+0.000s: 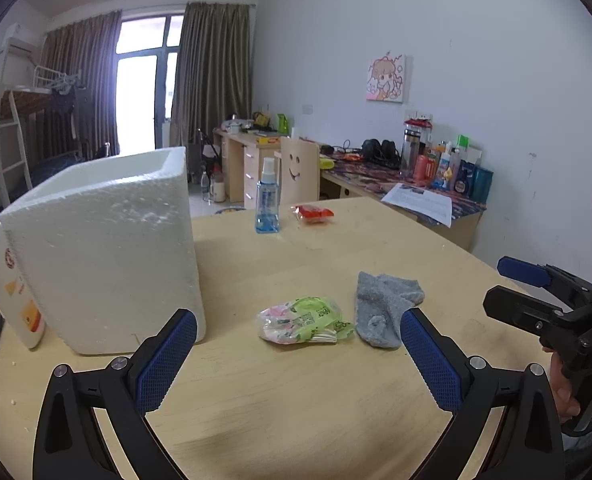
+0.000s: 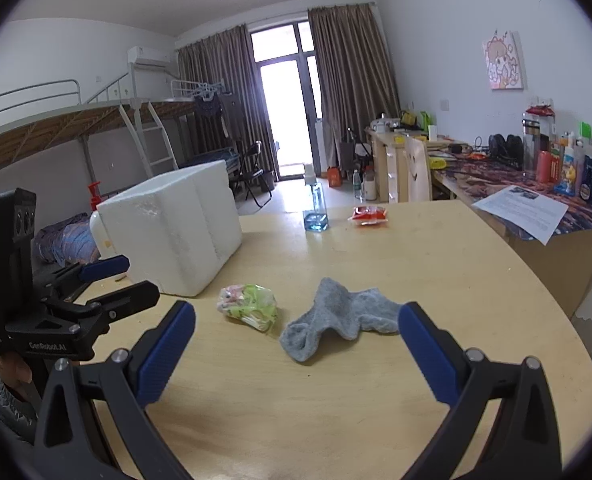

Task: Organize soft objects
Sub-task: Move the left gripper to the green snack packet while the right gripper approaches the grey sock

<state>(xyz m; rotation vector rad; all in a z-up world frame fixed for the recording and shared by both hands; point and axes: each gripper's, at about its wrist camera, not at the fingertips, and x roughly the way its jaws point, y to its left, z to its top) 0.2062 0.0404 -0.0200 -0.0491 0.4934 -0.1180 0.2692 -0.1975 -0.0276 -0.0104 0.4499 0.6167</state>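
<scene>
A grey sock [image 1: 382, 306] [image 2: 338, 320] lies crumpled on the wooden table [image 1: 296, 400] [image 2: 416, 264]. A green and pink plastic packet [image 1: 306, 320] [image 2: 249, 306] lies just left of it. A red packet [image 1: 313, 214] [image 2: 370, 215] sits farther back. A white foam box [image 1: 107, 248] [image 2: 179, 226], open on top, stands at the left. My left gripper [image 1: 298, 322] is open above the table, just short of the green packet. My right gripper [image 2: 296, 318] is open too, its fingers framing the sock from the near side. Both hold nothing.
A blue spray bottle [image 1: 267, 200] [image 2: 316, 208] stands beside the red packet. A white pump bottle [image 1: 5, 280] with a red cap leans behind the foam box. A cluttered desk [image 1: 416, 184] [image 2: 536, 200] runs along the right wall. A hand [image 1: 568, 392] holds the right gripper.
</scene>
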